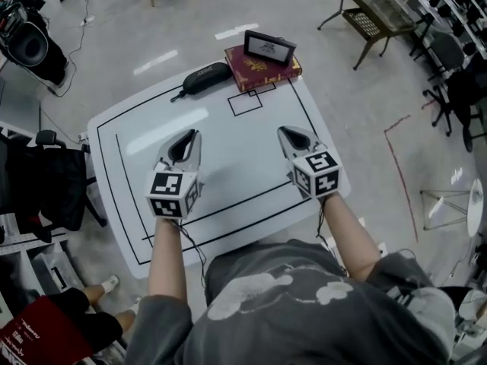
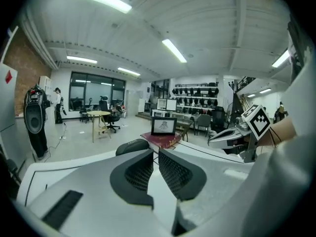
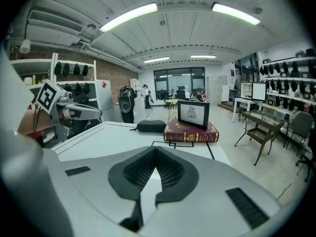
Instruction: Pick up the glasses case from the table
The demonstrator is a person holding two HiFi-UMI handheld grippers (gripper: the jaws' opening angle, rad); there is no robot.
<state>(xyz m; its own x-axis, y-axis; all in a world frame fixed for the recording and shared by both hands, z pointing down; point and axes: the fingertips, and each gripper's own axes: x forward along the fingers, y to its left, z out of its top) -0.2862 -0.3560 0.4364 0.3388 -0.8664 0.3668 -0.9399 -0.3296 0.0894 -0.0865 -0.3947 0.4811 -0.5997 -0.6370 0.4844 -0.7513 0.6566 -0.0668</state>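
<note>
At twelve o'clock on the worktop (image 1: 228, 154) lies the glasses case (image 1: 205, 77); left gripper (image 1: 189, 135) and right gripper (image 1: 287, 131) fingers closed, empty.

Grey short-sleeved shirt (image 1: 304, 310)
Perhaps cloud-printed; left gripper (image 1: 195, 134) and right gripper (image 1: 283, 131) pale grey, with black-and-white marker cubes (image 1: 172, 194), thin black cables (image 1: 195, 243).

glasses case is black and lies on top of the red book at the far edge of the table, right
Not on top. The black glasses case lies on the table itself, beside the red book at the far edge; only the picture frame stands on the book. The head view shows this.
</note>
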